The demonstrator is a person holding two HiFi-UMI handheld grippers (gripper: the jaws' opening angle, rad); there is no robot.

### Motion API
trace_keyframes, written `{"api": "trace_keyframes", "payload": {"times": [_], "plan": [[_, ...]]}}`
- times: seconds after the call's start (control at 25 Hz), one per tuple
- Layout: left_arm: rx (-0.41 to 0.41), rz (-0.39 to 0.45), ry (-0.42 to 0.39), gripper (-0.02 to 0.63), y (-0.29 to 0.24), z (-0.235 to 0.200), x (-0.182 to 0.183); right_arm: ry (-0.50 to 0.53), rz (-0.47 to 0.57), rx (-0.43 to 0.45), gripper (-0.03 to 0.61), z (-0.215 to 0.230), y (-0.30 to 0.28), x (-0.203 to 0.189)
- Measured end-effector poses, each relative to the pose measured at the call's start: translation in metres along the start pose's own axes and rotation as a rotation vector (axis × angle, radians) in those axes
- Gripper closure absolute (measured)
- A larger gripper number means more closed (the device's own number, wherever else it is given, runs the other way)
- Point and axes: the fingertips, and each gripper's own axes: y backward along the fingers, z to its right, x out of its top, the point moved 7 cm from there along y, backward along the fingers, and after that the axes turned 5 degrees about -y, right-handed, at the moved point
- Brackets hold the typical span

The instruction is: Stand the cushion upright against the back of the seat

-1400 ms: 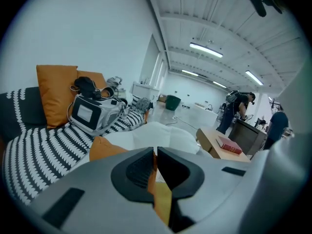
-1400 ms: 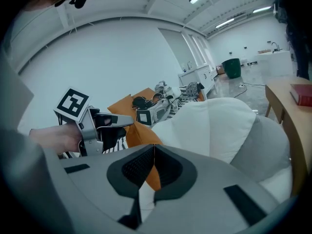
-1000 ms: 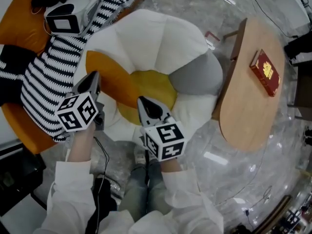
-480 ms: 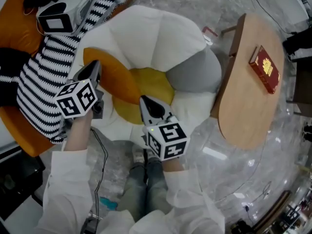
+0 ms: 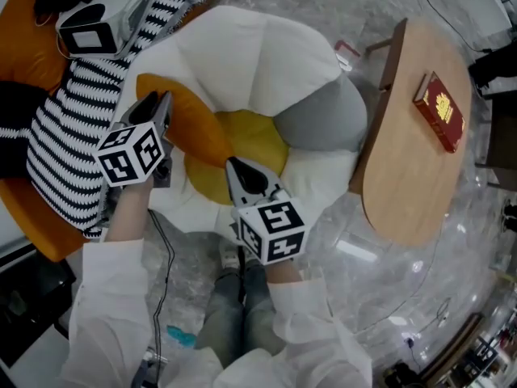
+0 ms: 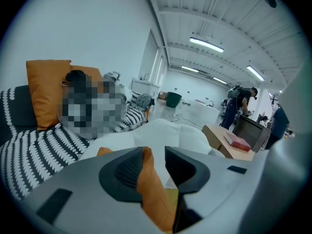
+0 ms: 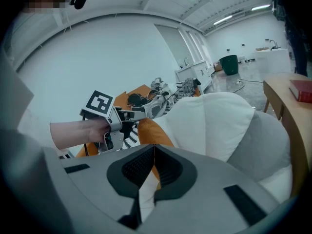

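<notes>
The orange cushion (image 5: 190, 124) leans on its edge against the left petals of the white flower-shaped chair (image 5: 266, 55), beside the yellow seat pad (image 5: 246, 140). My left gripper (image 5: 161, 102) is at the cushion's upper left edge. In the left gripper view its jaws (image 6: 156, 152) are opening: the orange cushion (image 6: 151, 189) edge lies between them against the left pad, with a gap to the right pad. My right gripper (image 5: 233, 168) hovers over the seat pad's front, shut (image 7: 153, 147) with its tips meeting. The orange cushion (image 7: 153, 130) and the left gripper (image 7: 146, 110) show beyond it.
A grey cushion (image 5: 323, 124) rests against the chair's right side. A wooden side table (image 5: 404, 176) with a red book (image 5: 440, 120) stands to the right. A striped blanket (image 5: 73, 136) and a boxy device (image 5: 89, 35) lie on the orange sofa at left.
My left gripper has moved up the picture along the orange cushion, toward the chair's back. The right gripper has hardly moved.
</notes>
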Motion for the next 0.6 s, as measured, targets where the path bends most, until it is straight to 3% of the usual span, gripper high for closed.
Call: {"api": "trace_keyframes", "payload": {"times": [0.08, 0.6], "plan": [[-0.015, 0.0, 0.0, 0.44, -0.002, 0.001, 0.001, 0.001, 0.001, 0.002, 0.566, 0.0, 0.0, 0.0], [-0.036, -0.036, -0.007, 0.416, -0.005, 0.008, -0.009, 0.002, 0.016, -0.005, 0.566, 0.002, 0.007, -0.001]]}}
